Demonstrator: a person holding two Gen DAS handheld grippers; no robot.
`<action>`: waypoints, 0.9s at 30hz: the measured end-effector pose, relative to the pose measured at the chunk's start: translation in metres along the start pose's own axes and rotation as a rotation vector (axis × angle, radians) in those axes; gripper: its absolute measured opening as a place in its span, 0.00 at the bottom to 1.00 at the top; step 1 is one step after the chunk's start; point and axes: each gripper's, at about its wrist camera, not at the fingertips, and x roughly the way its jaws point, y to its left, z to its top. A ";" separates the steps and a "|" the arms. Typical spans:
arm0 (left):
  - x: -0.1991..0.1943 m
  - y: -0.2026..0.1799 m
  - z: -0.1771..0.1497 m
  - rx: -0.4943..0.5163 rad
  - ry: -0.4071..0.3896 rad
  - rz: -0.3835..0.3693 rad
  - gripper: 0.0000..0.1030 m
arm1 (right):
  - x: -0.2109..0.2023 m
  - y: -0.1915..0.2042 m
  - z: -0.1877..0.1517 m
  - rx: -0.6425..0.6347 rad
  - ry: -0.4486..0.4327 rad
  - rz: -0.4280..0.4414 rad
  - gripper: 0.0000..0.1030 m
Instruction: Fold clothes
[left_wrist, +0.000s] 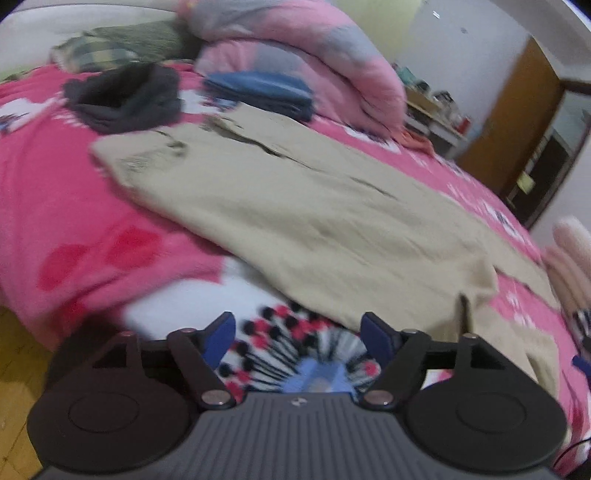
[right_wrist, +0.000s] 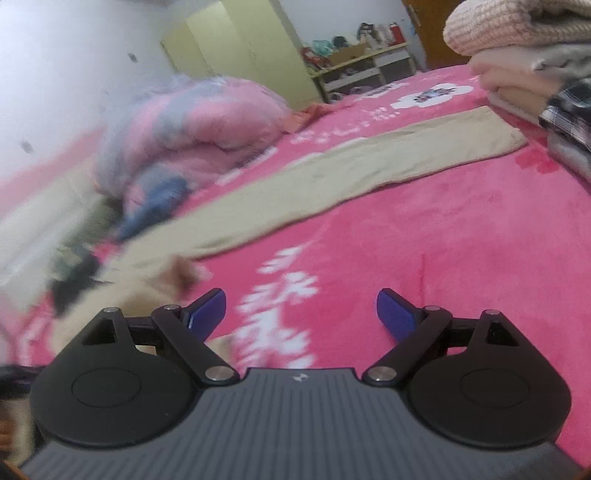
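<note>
Beige trousers (left_wrist: 314, 206) lie spread flat across the pink bed cover (left_wrist: 66, 192). My left gripper (left_wrist: 297, 332) hovers just short of their near edge, open, with only the patterned cover between its blue pads (left_wrist: 221, 336). In the right wrist view the same trousers (right_wrist: 369, 166) stretch as a long leg towards the far right. There my right gripper (right_wrist: 301, 314) is open over bare pink cover (right_wrist: 461, 240), with the trousers ahead and to the left of it.
A dark crumpled garment (left_wrist: 125, 98) and folded blue clothes (left_wrist: 262, 92) lie beyond the trousers, with a rolled pink quilt (left_wrist: 314, 62) behind. A stack of folded clothes (right_wrist: 535, 74) stands at the right. Wooden floor (left_wrist: 18, 369) shows at the bed's left edge.
</note>
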 end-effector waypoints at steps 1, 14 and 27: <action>0.003 -0.005 -0.002 0.026 0.011 -0.008 0.80 | -0.010 0.003 -0.004 0.005 0.008 0.019 0.86; 0.019 -0.053 -0.008 0.190 0.065 0.008 1.00 | -0.011 0.037 -0.048 -0.092 0.159 0.019 0.70; 0.027 -0.065 -0.013 0.225 0.027 0.030 0.99 | -0.034 0.080 -0.028 -0.521 0.034 -0.216 0.04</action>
